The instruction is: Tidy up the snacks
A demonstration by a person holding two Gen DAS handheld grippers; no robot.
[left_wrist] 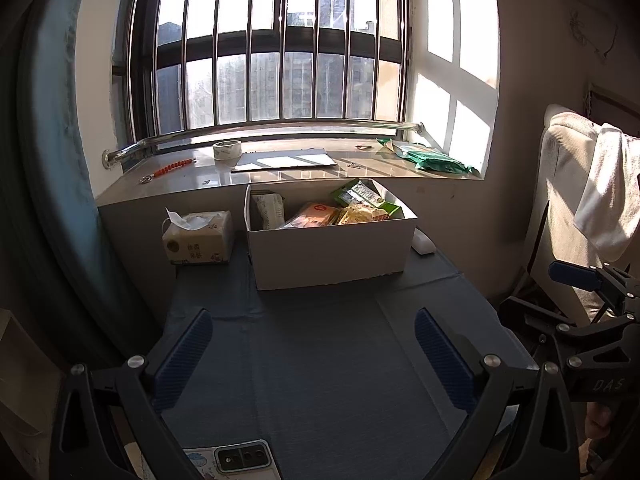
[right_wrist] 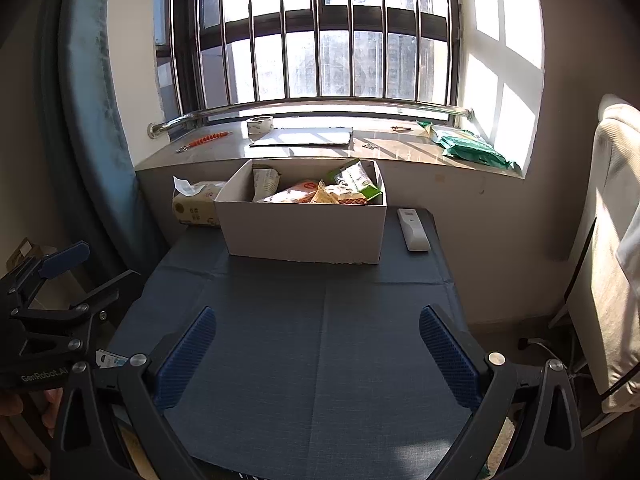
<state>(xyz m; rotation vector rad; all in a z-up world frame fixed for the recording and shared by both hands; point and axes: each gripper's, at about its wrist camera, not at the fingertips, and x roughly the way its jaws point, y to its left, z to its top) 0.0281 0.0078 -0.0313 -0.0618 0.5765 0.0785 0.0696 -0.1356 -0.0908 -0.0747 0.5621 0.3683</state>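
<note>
Hovering above the blue-covered worktop (right_wrist: 320,340), the left gripper (left_wrist: 314,356) and right gripper (right_wrist: 318,354) both had jaws spread wide, holding nothing. Snack packets (right_wrist: 320,192) sat inside the white box (right_wrist: 304,232) near the windowsill (right_wrist: 400,152).

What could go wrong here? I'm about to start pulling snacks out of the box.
The snack packets lie piled and overlapping in the box, so gripping one may drag out others. The remote lies close beside the box and could get knocked off the table.
</note>
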